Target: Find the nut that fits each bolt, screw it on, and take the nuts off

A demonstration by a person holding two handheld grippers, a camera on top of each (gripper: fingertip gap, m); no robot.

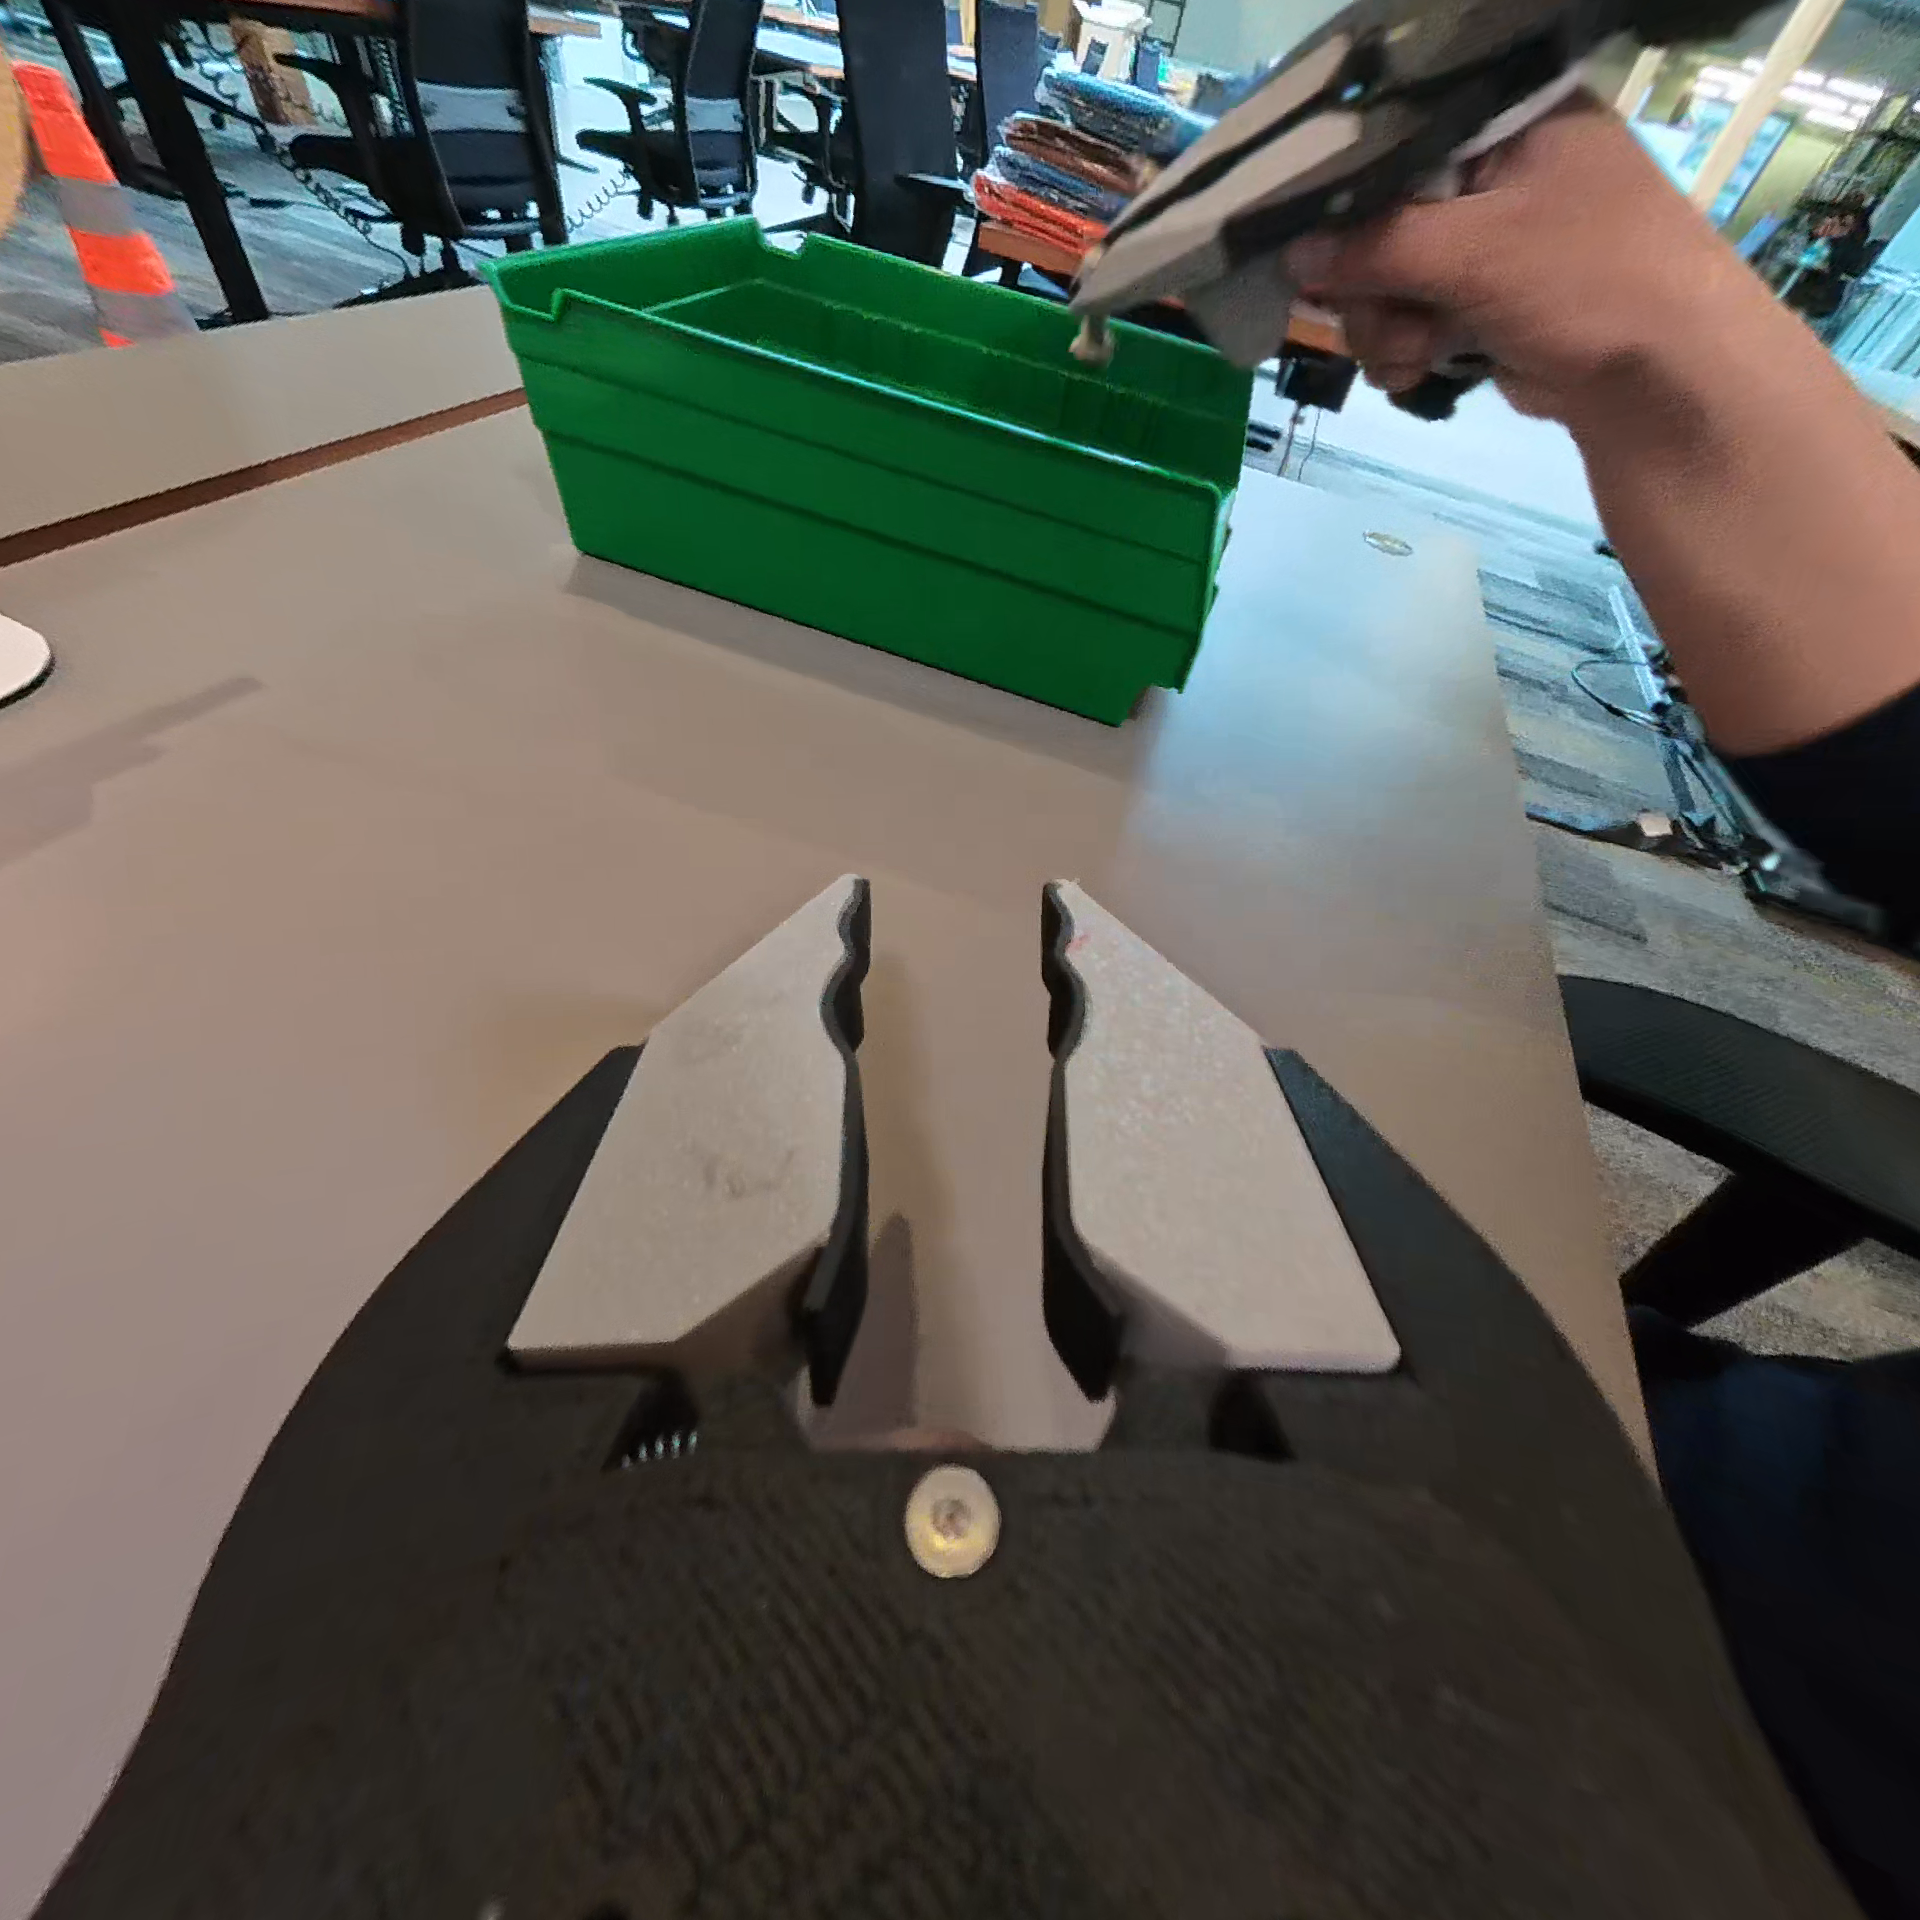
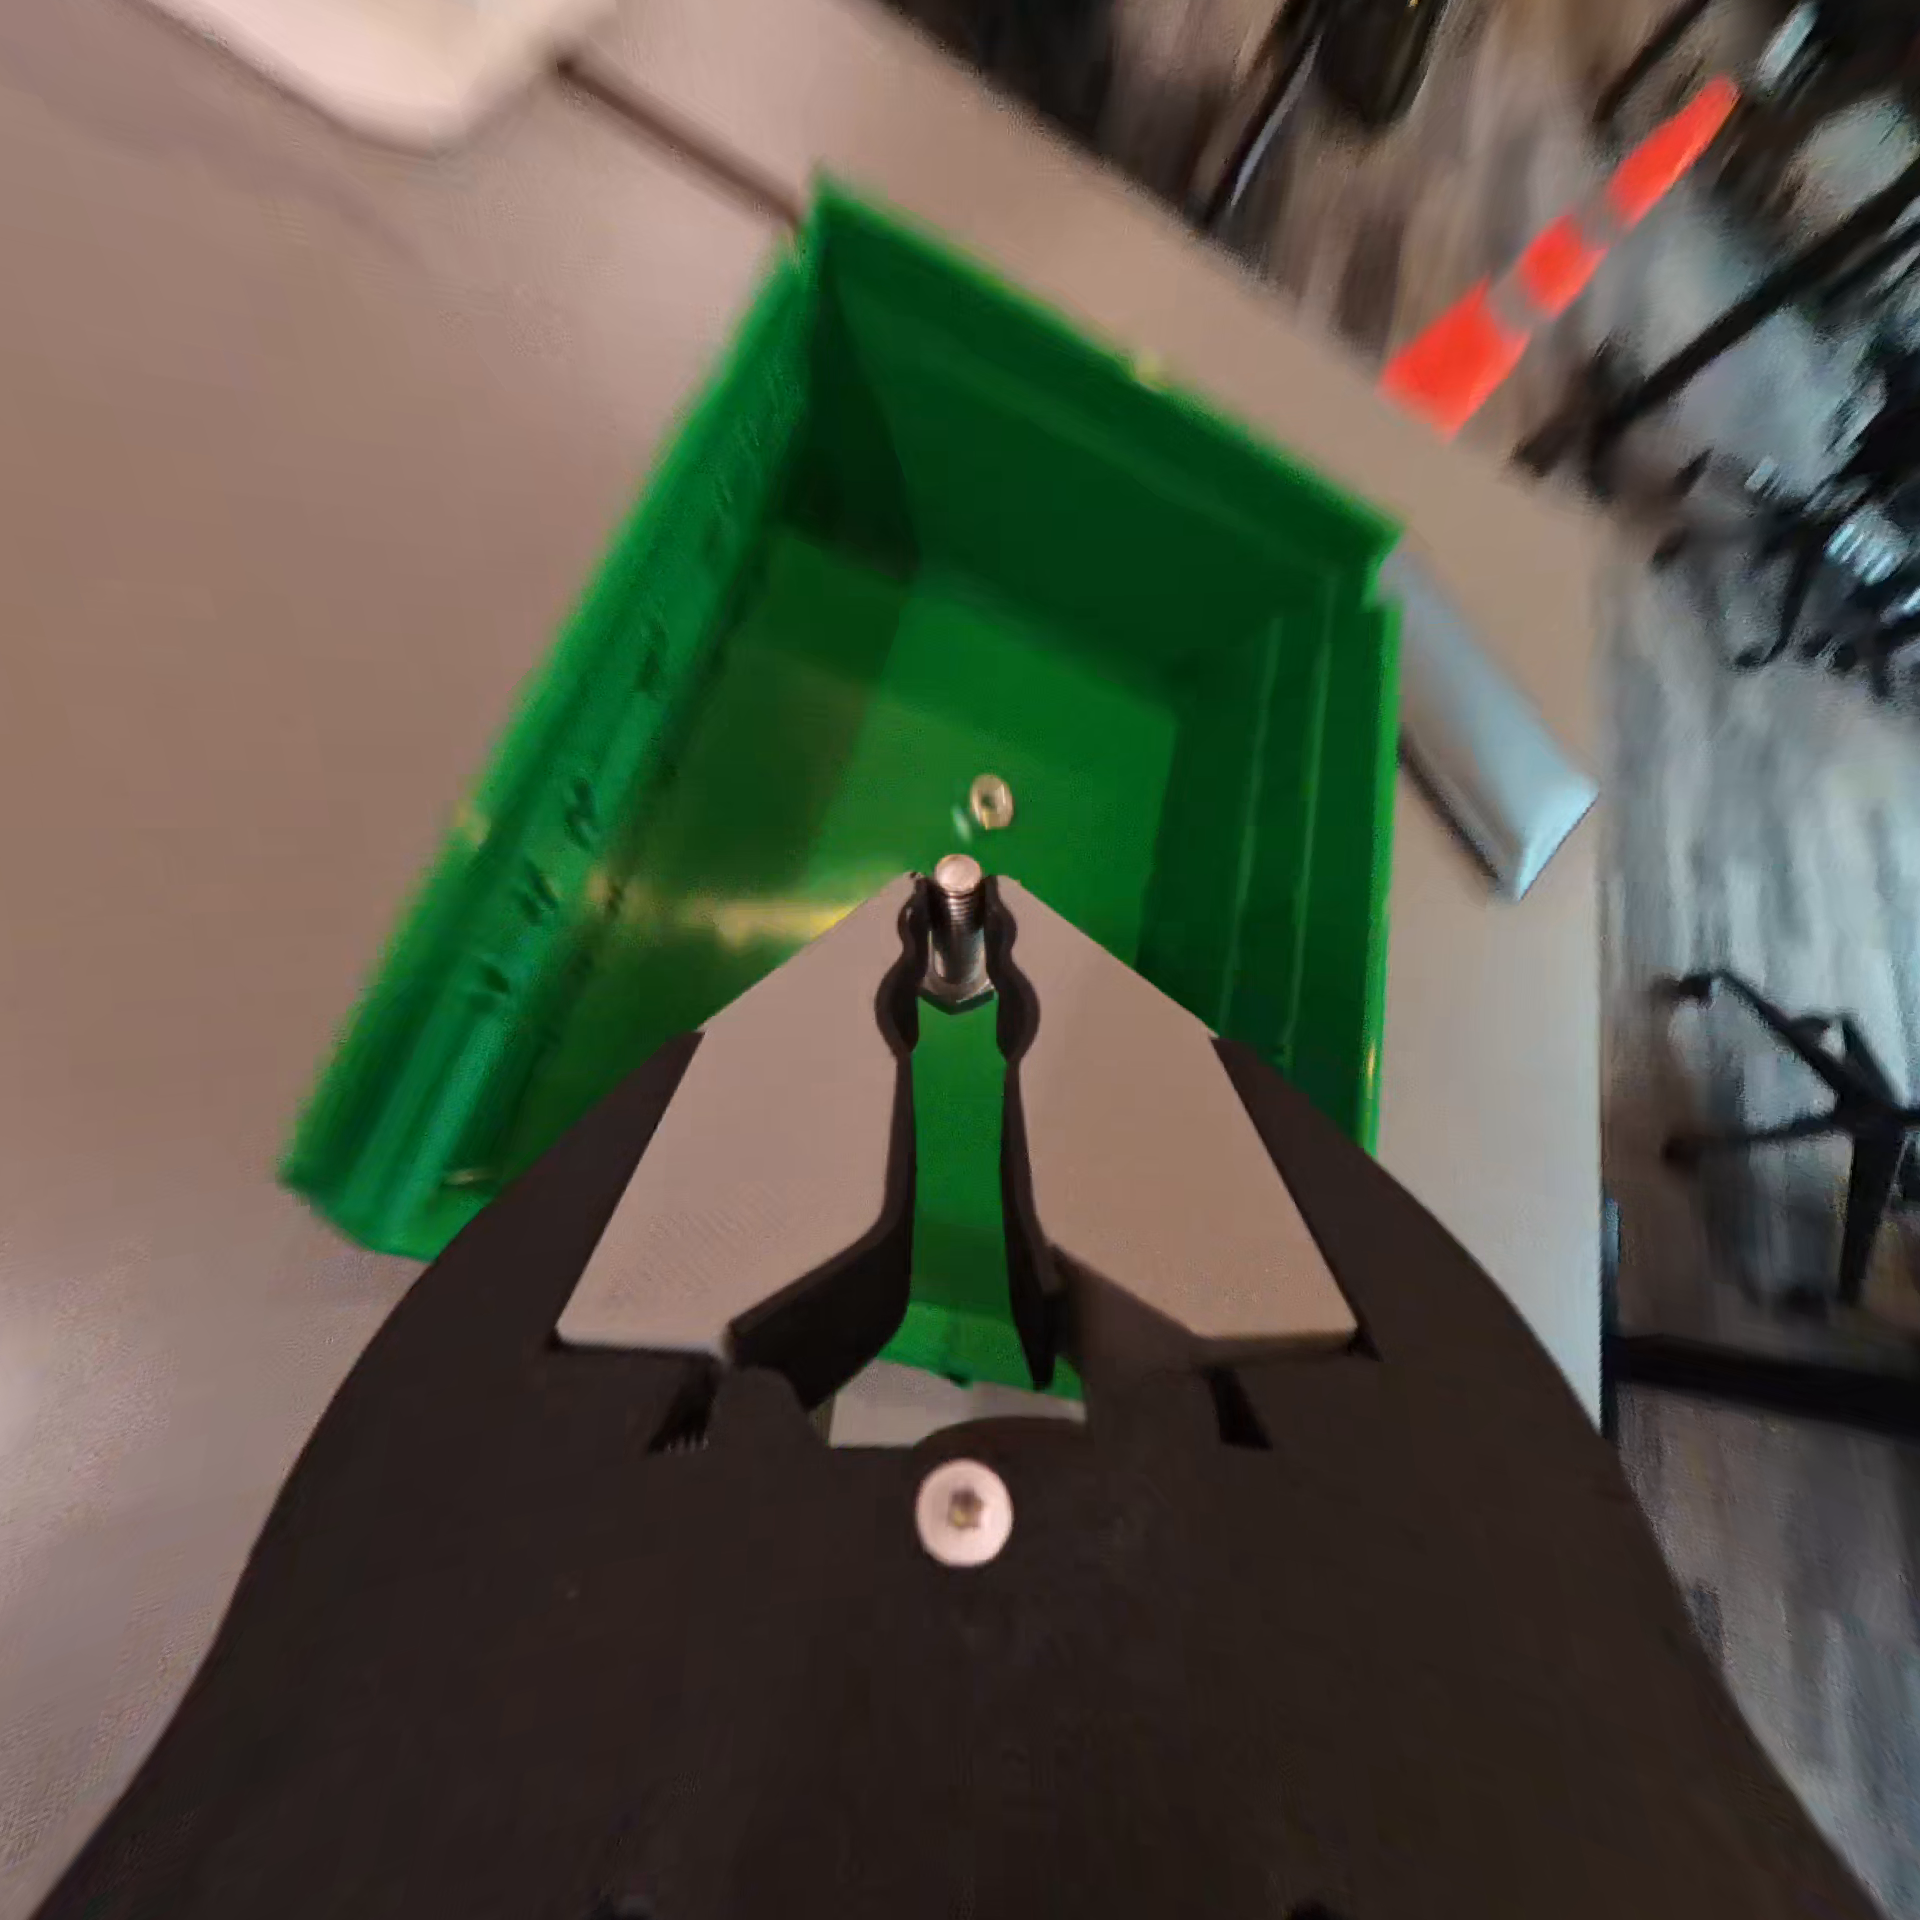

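Right gripper [image 2: 953,914] clamped on bolt [image 2: 951,925], held above green bin [image 2: 727,582]; nut [image 2: 992,802] on bin floor below. Left gripper [image 1: 956,914] apart, empty, over table [image 1: 416,831].

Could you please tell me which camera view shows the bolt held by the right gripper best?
The right wrist view: the bolt sits close, clamped at the right gripper tips, threads visible. The left wrist view shows only a small blurred bit below those tips.

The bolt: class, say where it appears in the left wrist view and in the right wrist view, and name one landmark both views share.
Left wrist view: the bolt hangs at upper right from the right gripper, over the bin's far rim.
Right wrist view: the bolt sits centre frame, clamped between the fingertips.
Shared landmark: the green bin.
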